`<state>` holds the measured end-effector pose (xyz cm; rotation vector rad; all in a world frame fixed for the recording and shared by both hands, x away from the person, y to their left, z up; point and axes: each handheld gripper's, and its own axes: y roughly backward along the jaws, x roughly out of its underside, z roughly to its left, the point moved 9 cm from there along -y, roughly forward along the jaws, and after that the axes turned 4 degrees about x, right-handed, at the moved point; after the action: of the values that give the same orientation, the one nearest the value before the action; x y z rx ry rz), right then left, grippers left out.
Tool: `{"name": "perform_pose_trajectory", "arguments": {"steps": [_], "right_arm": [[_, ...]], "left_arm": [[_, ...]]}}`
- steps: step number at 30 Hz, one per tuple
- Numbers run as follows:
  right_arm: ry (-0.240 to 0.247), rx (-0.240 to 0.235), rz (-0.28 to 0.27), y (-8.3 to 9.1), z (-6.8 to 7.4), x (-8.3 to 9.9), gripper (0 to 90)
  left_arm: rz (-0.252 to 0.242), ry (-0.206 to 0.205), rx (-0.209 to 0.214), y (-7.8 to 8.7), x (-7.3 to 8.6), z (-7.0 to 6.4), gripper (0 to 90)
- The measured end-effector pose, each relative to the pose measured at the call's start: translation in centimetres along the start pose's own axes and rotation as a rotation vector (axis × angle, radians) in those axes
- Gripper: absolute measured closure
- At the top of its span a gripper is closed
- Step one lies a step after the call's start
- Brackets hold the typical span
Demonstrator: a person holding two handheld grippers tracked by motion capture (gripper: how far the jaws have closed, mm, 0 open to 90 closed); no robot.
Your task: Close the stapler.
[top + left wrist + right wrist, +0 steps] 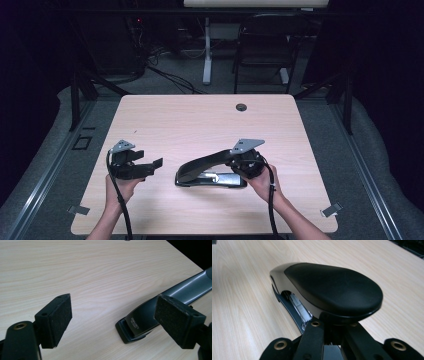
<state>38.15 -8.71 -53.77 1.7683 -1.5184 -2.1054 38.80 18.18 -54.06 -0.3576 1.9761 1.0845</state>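
Note:
A large black stapler (207, 169) lies on the light wooden table (200, 120), its long handle raised toward the right. My right gripper (246, 164) sits at the stapler's rear end; in the right gripper view its arms (331, 336) close in under the rounded handle (329, 287), and the pads are hidden beneath it. My left gripper (151, 167) is held open to the left of the stapler's front end. In the left gripper view its gap (112, 317) holds nothing, and the stapler's nose (138, 323) lies just beyond the right pad (175, 320).
A cable hole (241, 107) sits near the table's far edge. Small metal clips (80, 210) (331, 210) sit at the near corners. Behind the table are a black chair (265, 40) and a white desk leg (206, 50).

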Motion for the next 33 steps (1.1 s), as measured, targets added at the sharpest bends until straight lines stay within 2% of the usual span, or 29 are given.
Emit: {"name": "perform_pose_trajectory", "arguments": {"steps": [6, 11, 12, 15, 21, 25, 30, 33], "right_arm": [[-0.007, 0.01, 0.042, -0.4, -0.4, 1.6, 90.0], [0.001, 0.009, 0.09, -0.9, -0.6, 3.0, 90.0], [-0.014, 0.002, 0.082, -1.1, -0.5, 3.2, 90.0], [-0.011, 0.014, 0.11, -1.0, -1.0, 4.0, 90.0], [-0.02, 0.009, 0.181, -1.5, -1.5, 6.0, 89.3], [-0.035, 0.001, 0.247, -1.7, -1.9, 7.0, 89.1], [-0.052, 0.054, 0.261, -0.7, -3.0, 6.9, 90.0], [-0.094, 0.088, 0.228, 0.6, -4.0, 6.3, 90.0]], "left_arm": [[0.032, -0.002, 0.016, -0.4, 0.4, 0.0, 14.8], [0.027, -0.001, 0.016, -0.4, 0.4, 0.0, 14.1], [0.026, -0.003, 0.012, -0.3, 0.4, 0.1, 13.9], [0.031, -0.003, 0.016, -0.3, 0.4, 0.2, 13.8], [0.036, -0.004, 0.019, -0.4, 0.4, 0.1, 13.8], [0.031, -0.006, 0.014, -0.3, 0.4, 0.1, 13.5], [0.032, -0.008, 0.02, -0.2, 0.4, 0.2, 13.2], [0.035, -0.007, 0.014, -0.3, 0.4, 0.2, 11.1]]}}
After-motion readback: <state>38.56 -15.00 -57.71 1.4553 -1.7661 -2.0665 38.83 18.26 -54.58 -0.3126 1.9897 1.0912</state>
